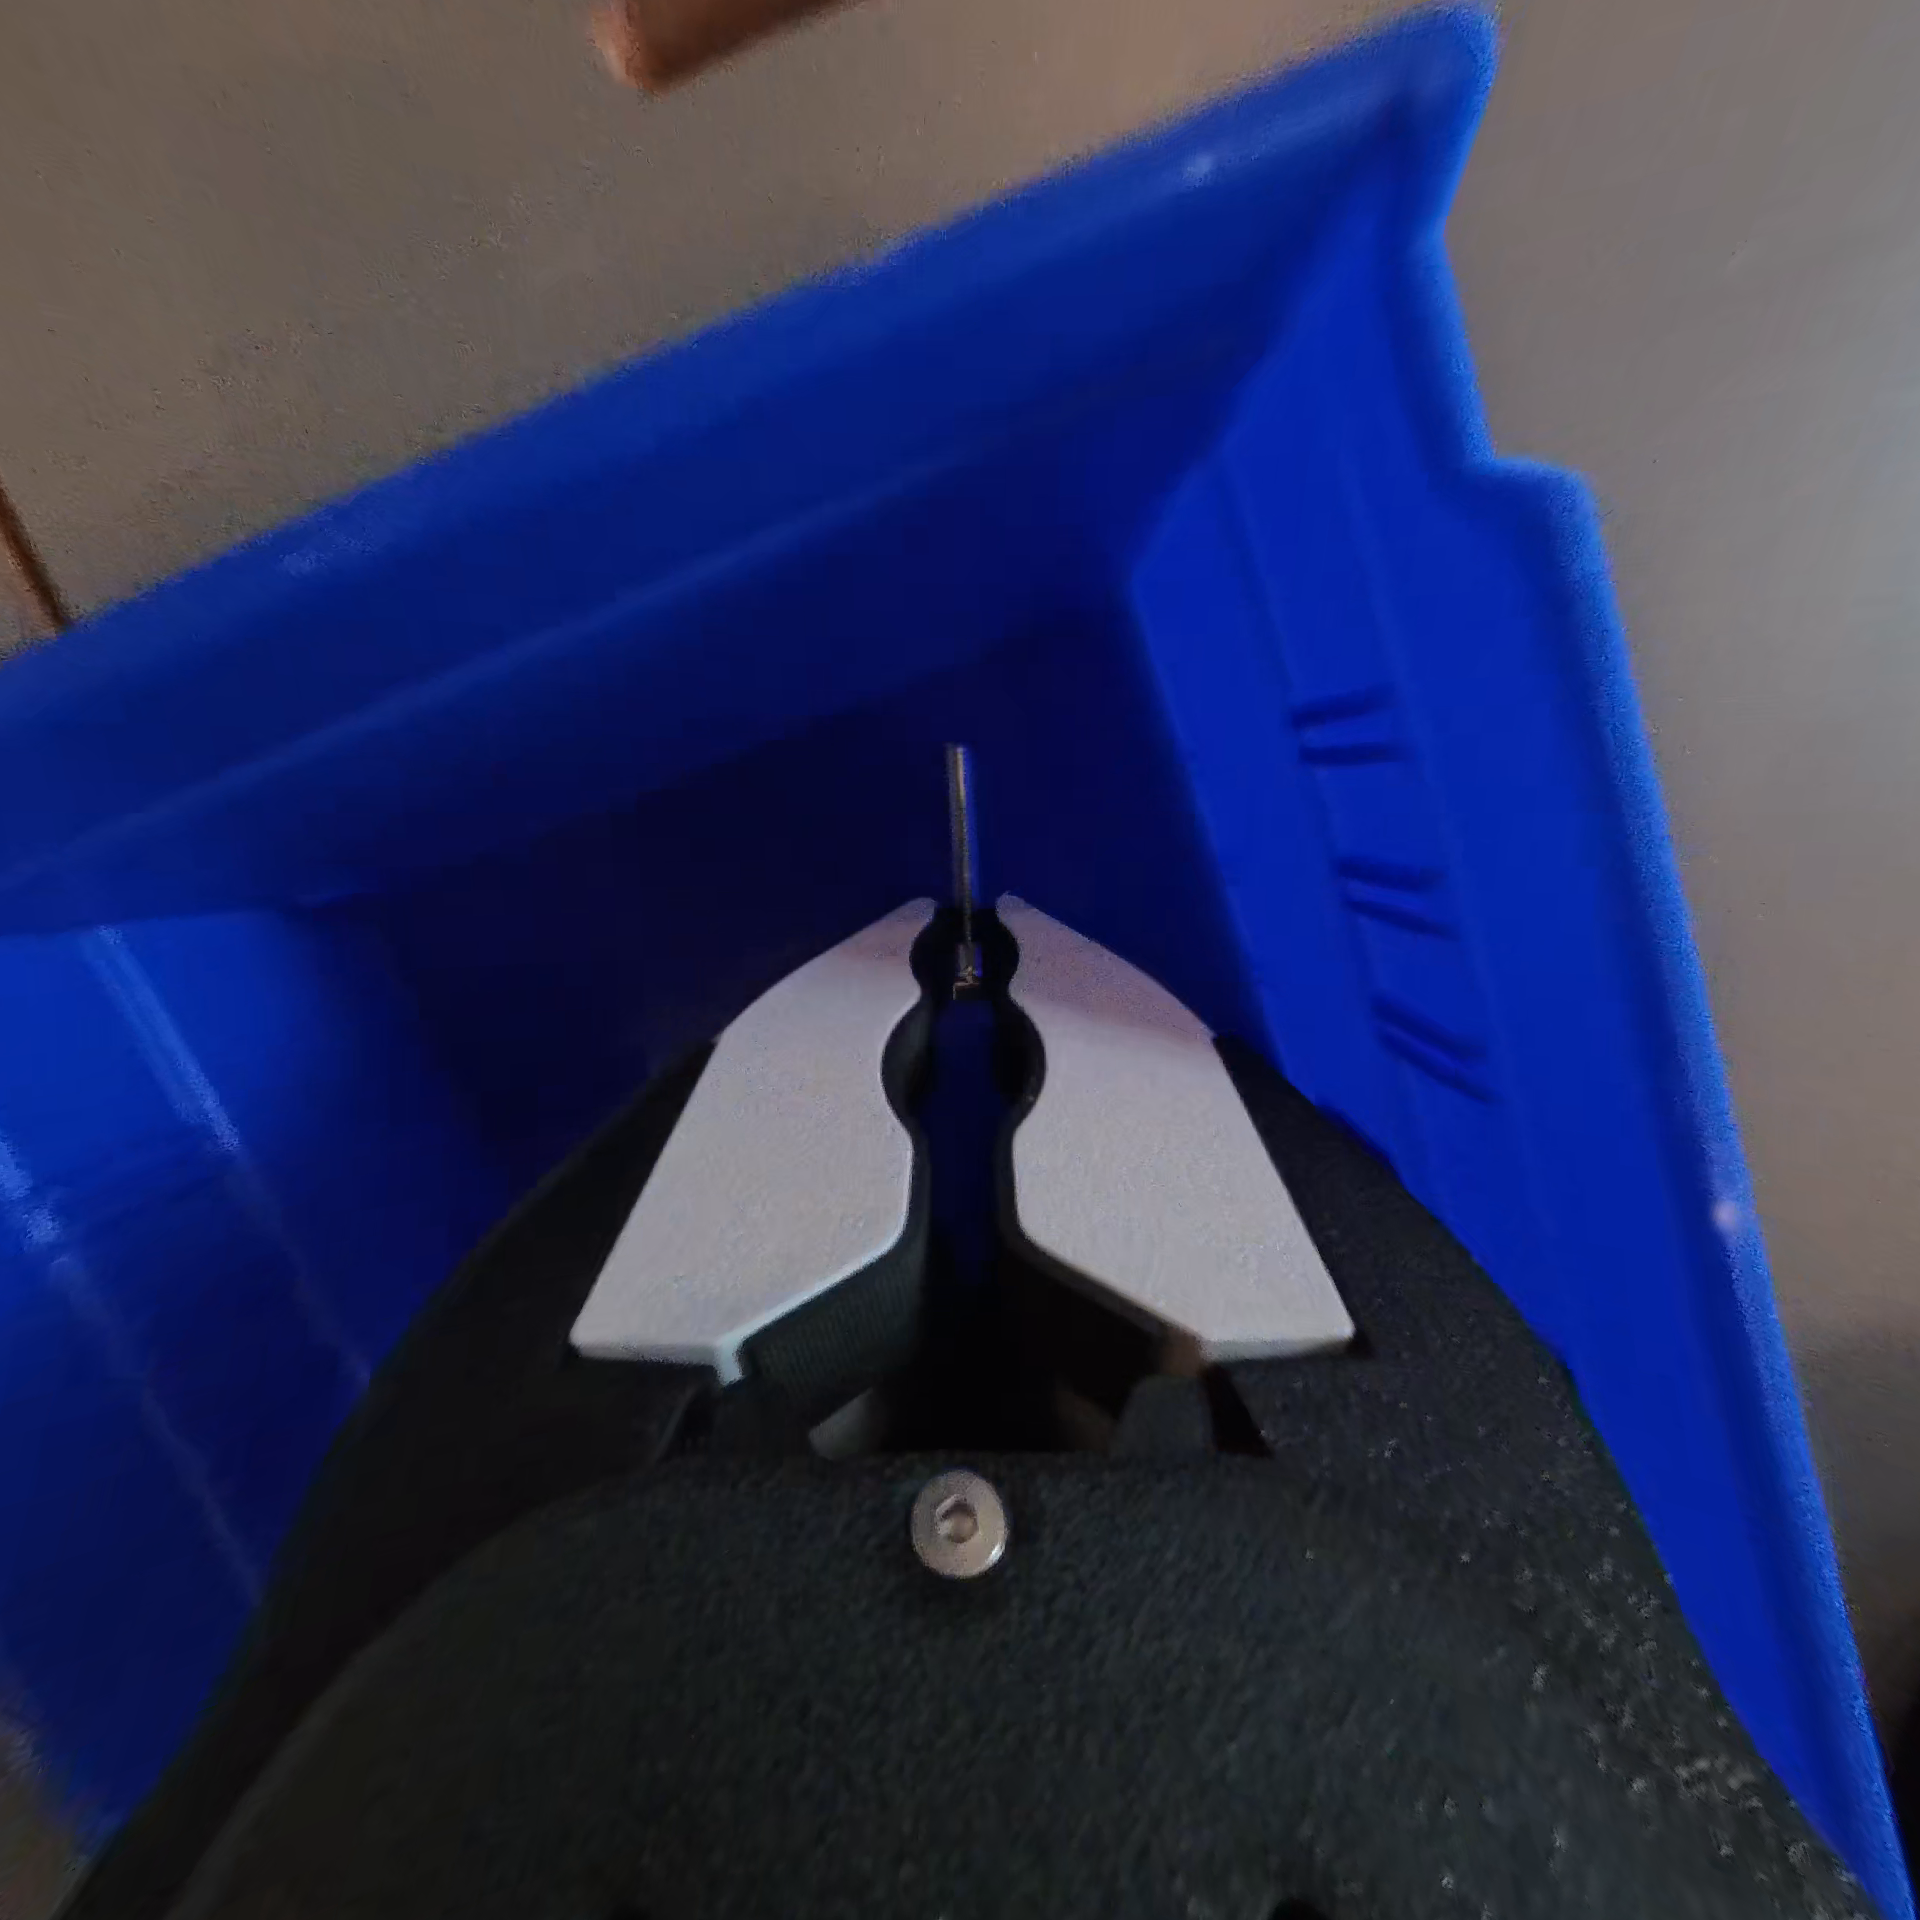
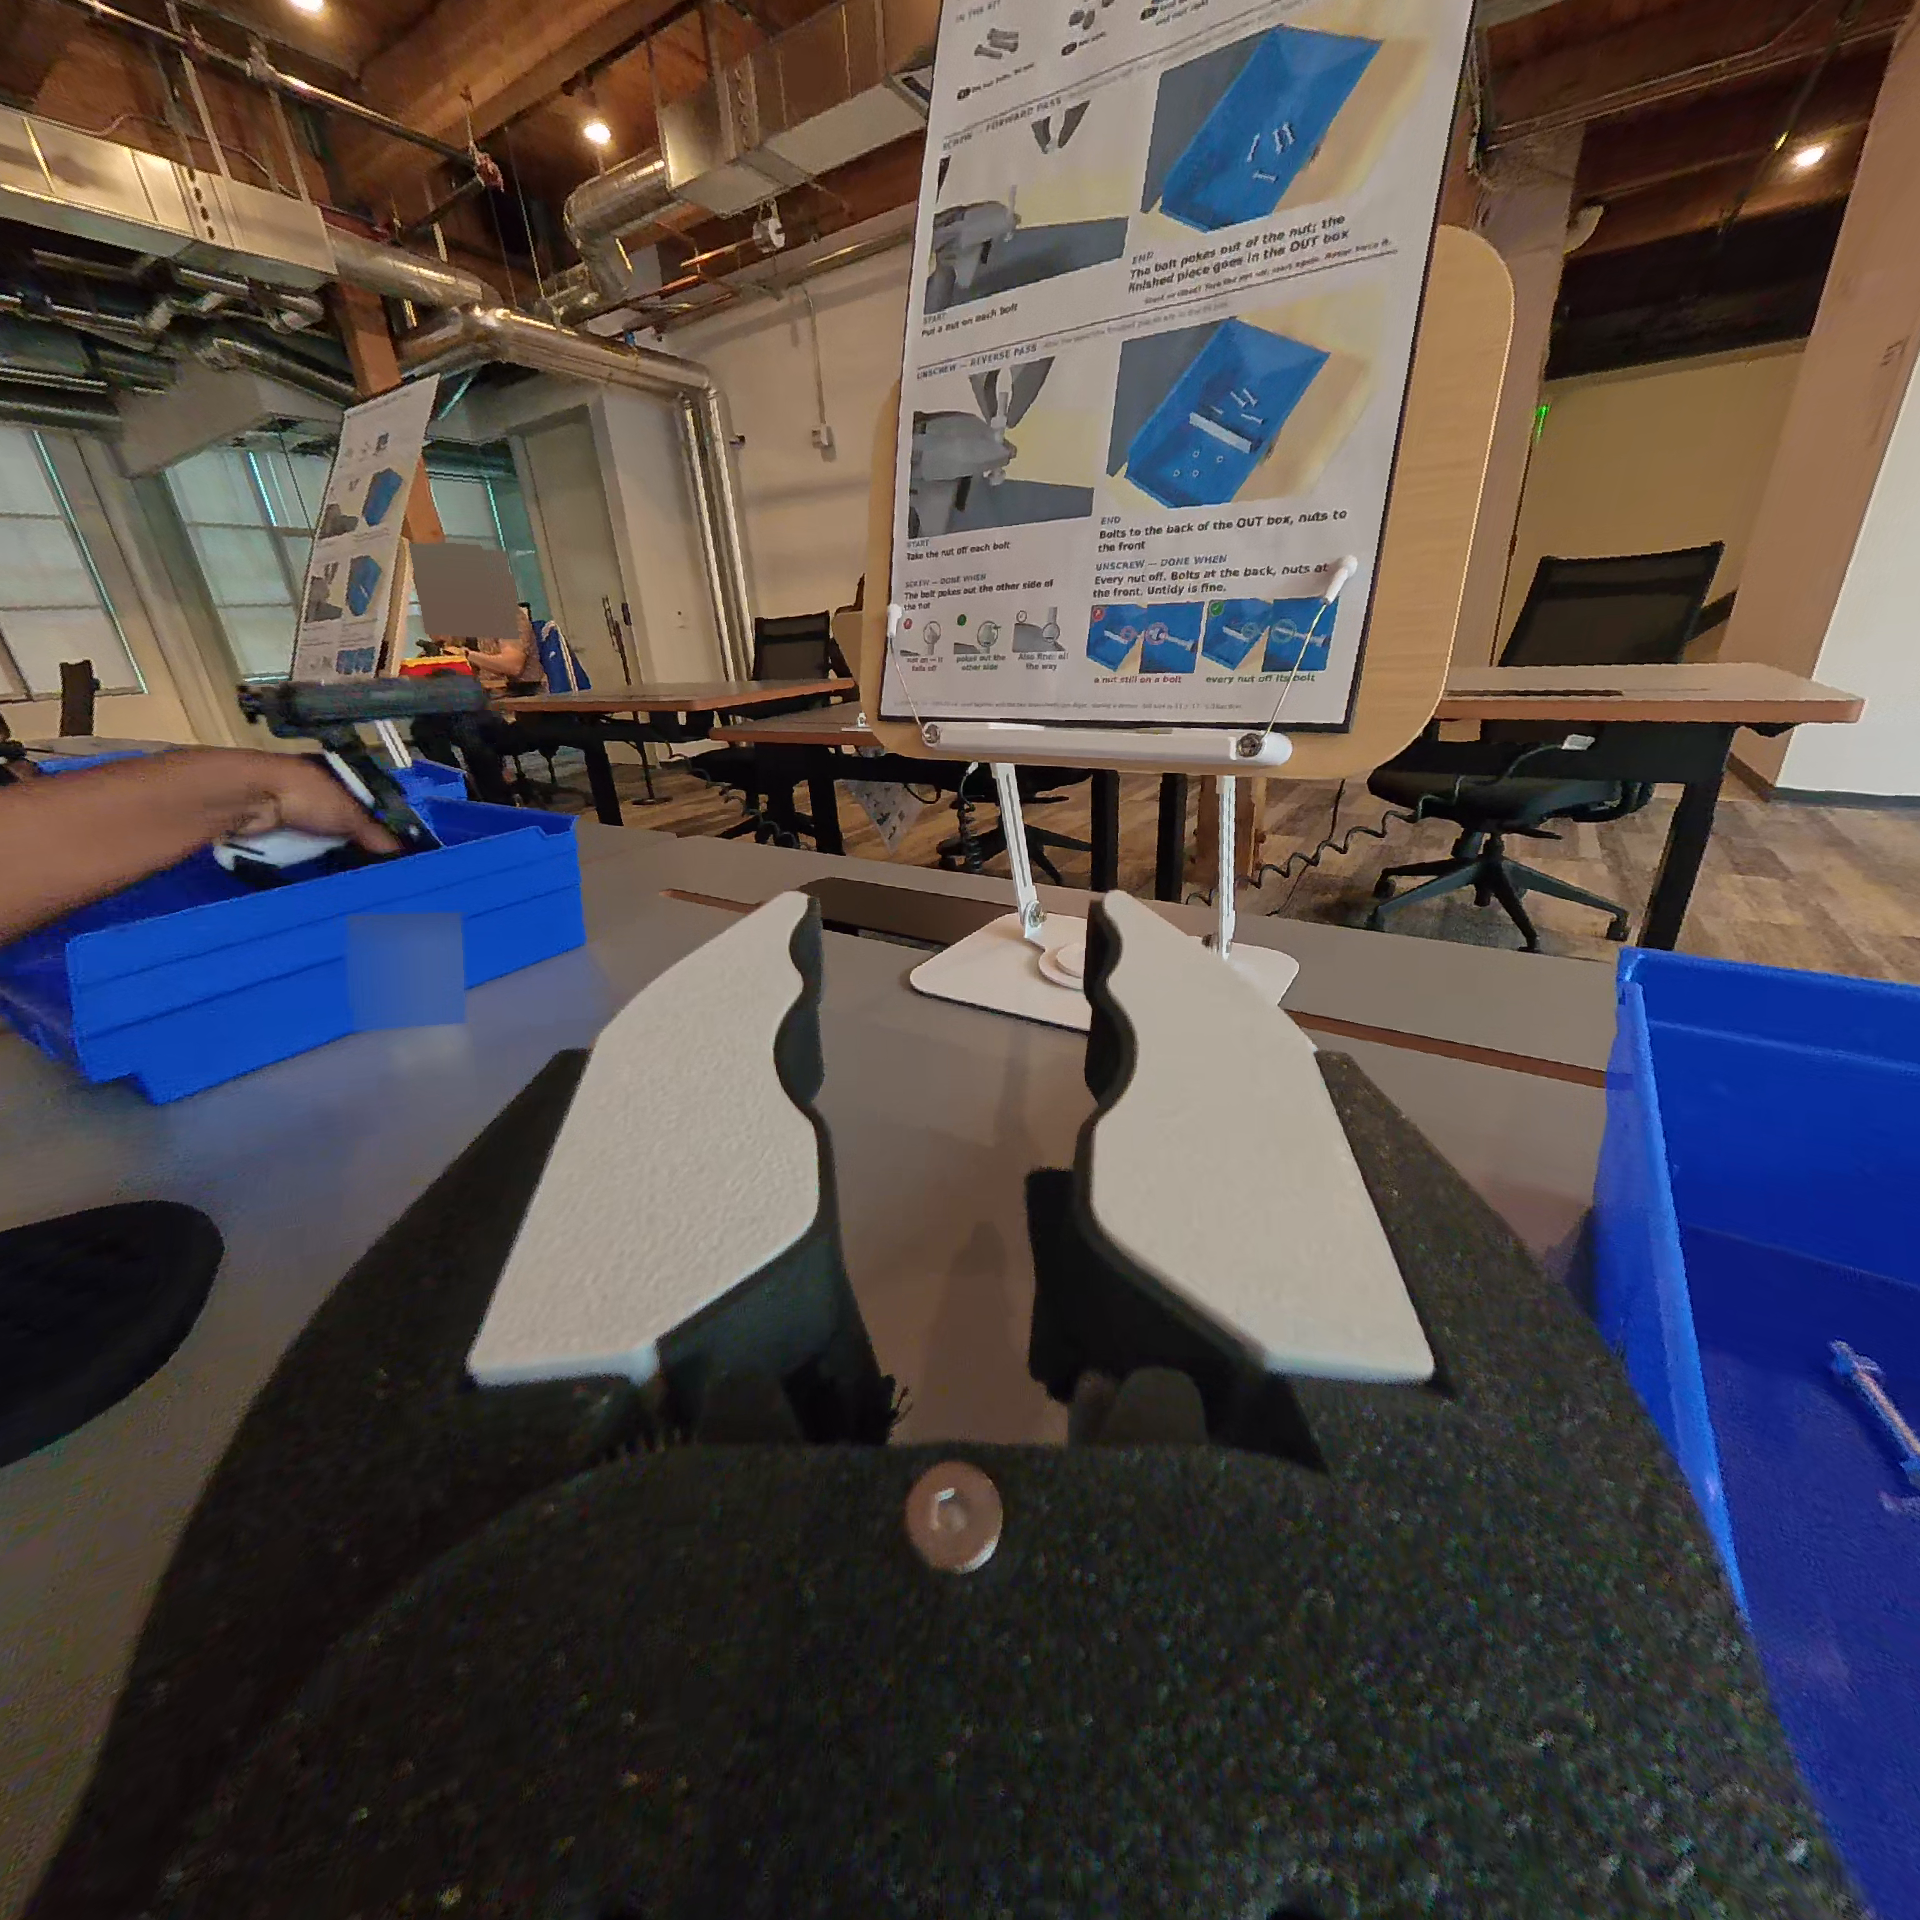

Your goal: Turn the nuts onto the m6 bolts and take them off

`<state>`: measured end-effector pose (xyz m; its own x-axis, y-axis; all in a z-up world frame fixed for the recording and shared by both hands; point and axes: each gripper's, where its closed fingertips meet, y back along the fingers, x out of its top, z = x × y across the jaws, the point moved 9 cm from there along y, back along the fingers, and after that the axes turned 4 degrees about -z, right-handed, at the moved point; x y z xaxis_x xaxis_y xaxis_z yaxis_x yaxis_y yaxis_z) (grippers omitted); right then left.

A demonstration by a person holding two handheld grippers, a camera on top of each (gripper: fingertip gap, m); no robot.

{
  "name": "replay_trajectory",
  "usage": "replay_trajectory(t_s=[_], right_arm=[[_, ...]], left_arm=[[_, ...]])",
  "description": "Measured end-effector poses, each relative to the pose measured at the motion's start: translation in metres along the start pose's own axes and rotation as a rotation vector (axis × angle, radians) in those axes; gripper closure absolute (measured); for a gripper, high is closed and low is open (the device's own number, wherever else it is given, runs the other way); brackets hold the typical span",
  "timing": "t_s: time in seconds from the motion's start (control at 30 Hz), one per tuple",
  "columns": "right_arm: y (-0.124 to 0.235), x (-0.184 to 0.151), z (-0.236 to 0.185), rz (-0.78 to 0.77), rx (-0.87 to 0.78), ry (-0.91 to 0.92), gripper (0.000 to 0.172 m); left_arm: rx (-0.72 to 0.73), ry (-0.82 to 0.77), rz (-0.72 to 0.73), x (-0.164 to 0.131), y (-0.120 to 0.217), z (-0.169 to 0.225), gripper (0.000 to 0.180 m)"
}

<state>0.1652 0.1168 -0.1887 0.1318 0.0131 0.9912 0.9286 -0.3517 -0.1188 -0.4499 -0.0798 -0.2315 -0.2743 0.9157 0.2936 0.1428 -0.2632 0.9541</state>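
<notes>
In the left wrist view my left gripper (image 1: 961, 920) is down inside a blue bin (image 1: 727, 468) and is shut on a thin metal bolt (image 1: 961, 831). The bolt's shaft sticks straight out past the fingertips towards the bin's back wall. In the right wrist view the left gripper (image 2: 364, 717) and the hand that holds it reach into that blue bin (image 2: 312, 935) at the far left; its fingertips are hidden there. My right gripper (image 2: 951, 935) is open and empty above the grey table (image 2: 935, 1122).
A second blue bin (image 2: 1766, 1122) stands at the right edge with a bolt (image 2: 1881, 1423) on its floor. An instruction sheet on a white stand (image 2: 1101, 966) stands straight ahead. A black round pad (image 2: 83, 1309) lies at the left. Left tips to right tips: about 60 cm.
</notes>
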Motion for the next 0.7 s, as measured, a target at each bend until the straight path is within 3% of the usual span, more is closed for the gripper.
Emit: replay_trajectory(t_s=[0.2, 0.33, 0.53, 0.7], right_arm=[[-0.002, -0.002, -0.001, -0.014, 0.009, 0.001, 0.125], [-0.004, -0.004, -0.003, -0.031, 0.03, 0.006, 0.126], [-0.01, -0.008, -0.009, -0.086, 0.063, 0.036, 0.125], [-0.017, -0.007, -0.02, -0.118, 0.126, 0.058, 0.126]], left_arm=[[-0.011, -0.019, 0.222, 0.004, 0.048, -0.006, 0.175], [-0.058, -0.112, 0.423, 0.008, 0.084, 0.015, 0.176], [-0.158, -0.328, 0.713, 0.009, 0.134, 0.088, 0.176], [-0.418, -0.507, 0.946, -0.002, 0.159, 0.17, 0.176]])
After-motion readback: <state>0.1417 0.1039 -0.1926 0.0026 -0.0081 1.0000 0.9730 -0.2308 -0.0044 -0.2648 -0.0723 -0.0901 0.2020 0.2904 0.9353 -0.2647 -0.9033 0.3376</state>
